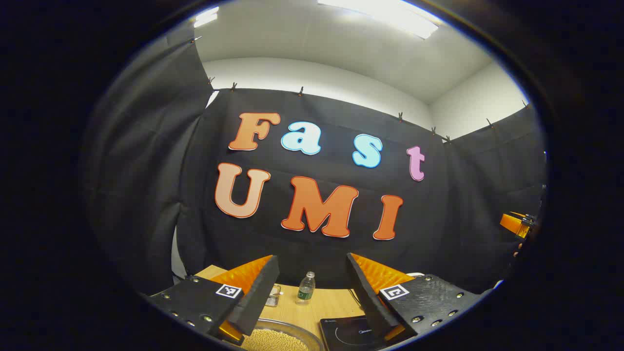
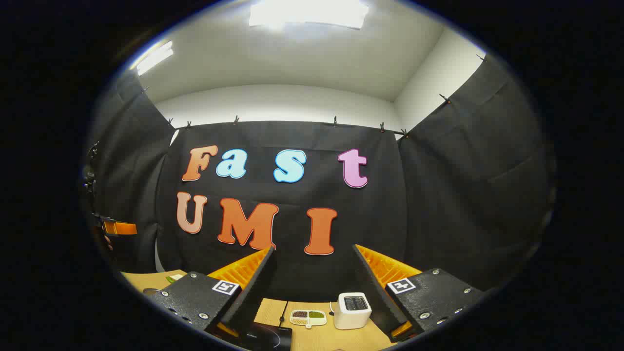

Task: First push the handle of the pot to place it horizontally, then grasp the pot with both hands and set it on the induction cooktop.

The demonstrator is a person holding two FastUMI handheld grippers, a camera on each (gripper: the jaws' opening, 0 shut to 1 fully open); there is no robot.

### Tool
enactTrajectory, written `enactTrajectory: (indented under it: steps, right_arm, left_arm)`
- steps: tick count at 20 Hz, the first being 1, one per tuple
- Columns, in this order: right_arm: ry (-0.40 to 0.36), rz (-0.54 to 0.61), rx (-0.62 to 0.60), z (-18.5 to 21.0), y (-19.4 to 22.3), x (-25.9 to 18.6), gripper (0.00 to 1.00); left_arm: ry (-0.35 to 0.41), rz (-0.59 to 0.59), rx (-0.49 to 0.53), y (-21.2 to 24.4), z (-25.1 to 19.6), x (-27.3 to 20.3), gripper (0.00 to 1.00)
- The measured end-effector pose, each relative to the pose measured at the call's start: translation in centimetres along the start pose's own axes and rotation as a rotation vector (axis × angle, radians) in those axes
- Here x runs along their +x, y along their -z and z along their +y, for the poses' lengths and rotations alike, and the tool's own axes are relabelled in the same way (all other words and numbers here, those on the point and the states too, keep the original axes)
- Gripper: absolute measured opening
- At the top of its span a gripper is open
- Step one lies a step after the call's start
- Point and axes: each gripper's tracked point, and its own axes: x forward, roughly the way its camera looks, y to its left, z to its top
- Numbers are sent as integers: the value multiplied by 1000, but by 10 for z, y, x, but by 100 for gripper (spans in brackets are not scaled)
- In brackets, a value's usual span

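Observation:
In the left gripper view my left gripper is open and holds nothing, raised above the wooden table. Just under its fingers shows the rim of a round metal pot filled with yellow grains, its handle hidden. To the pot's right lies the black induction cooktop. My right gripper is also open and empty; a corner of the cooktop lies below its left finger. Each gripper appears small at the edge of the other's view: the right gripper and the left gripper.
A clear water bottle and a small metal rack stand at the back of the table. A white toaster and a small divided dish of beans sit right of the cooktop. Black cloth walls enclose the table.

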Motion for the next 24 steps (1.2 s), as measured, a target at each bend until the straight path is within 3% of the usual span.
enactTrajectory:
  steps: [11,18,24]
  right_arm:
    - [-32,9,-17,1,7,2,95]
    - [-27,-5,-20,-3,8,-2,95]
    - [-42,-17,-32,1,9,-7,95]
  left_arm:
    - [46,-20,67,-11,-17,3,87]
    - [4,-28,103,-7,-5,1,87]
    - [35,-42,133,-8,-13,-3,87]
